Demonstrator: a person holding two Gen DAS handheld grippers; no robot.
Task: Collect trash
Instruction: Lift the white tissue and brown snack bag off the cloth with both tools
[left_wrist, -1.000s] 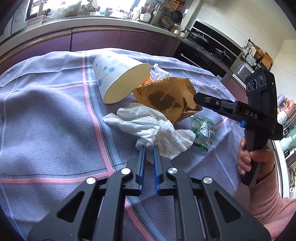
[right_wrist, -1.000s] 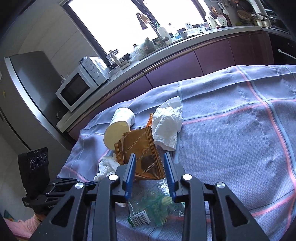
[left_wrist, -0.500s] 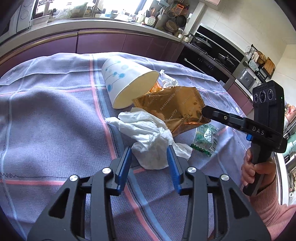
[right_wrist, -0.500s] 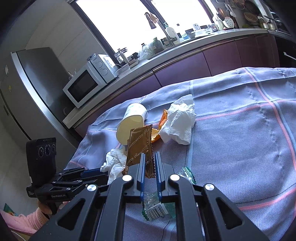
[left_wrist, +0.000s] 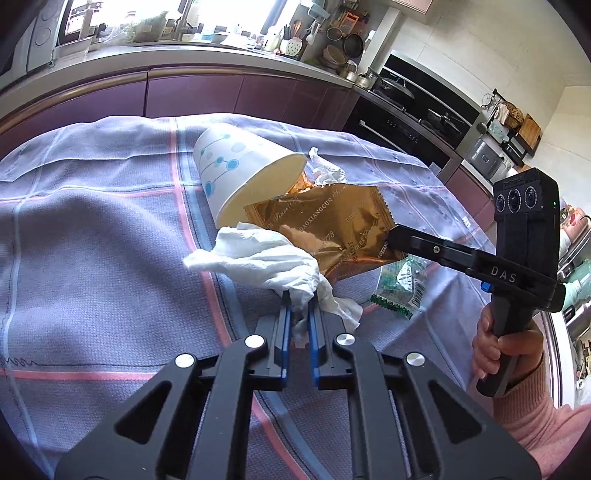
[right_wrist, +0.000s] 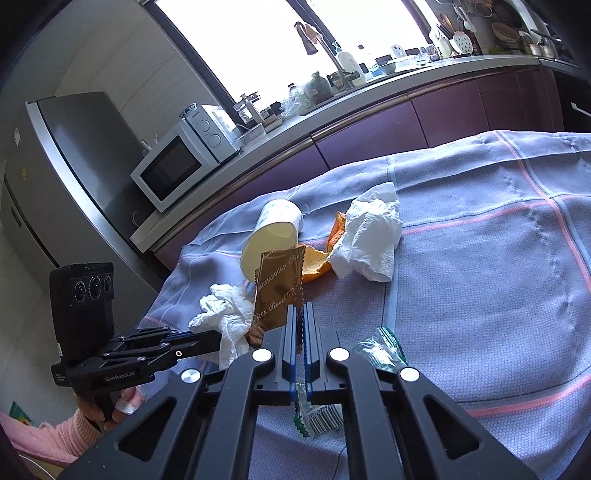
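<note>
My left gripper (left_wrist: 298, 300) is shut on a crumpled white tissue (left_wrist: 266, 260) and holds it just above the cloth; it also shows in the right wrist view (right_wrist: 225, 310). My right gripper (right_wrist: 300, 309) is shut on a gold snack wrapper (right_wrist: 279, 290), lifted off the cloth; the wrapper also shows in the left wrist view (left_wrist: 332, 225). A white paper cup (left_wrist: 240, 173) with blue dots lies on its side behind them. A green clear wrapper (left_wrist: 400, 286) lies on the cloth below the right gripper.
A second white tissue (right_wrist: 369, 236) and an orange peel (right_wrist: 316, 264) lie on the lilac checked tablecloth (left_wrist: 92, 240). Purple cabinets and a cluttered counter (left_wrist: 184, 48) run behind the table. A microwave (right_wrist: 177, 166) and fridge stand at the left.
My left gripper opened, moved onto the near tissue and closed on it. My right gripper closed on the gold wrapper and lifted it upright off the table.
</note>
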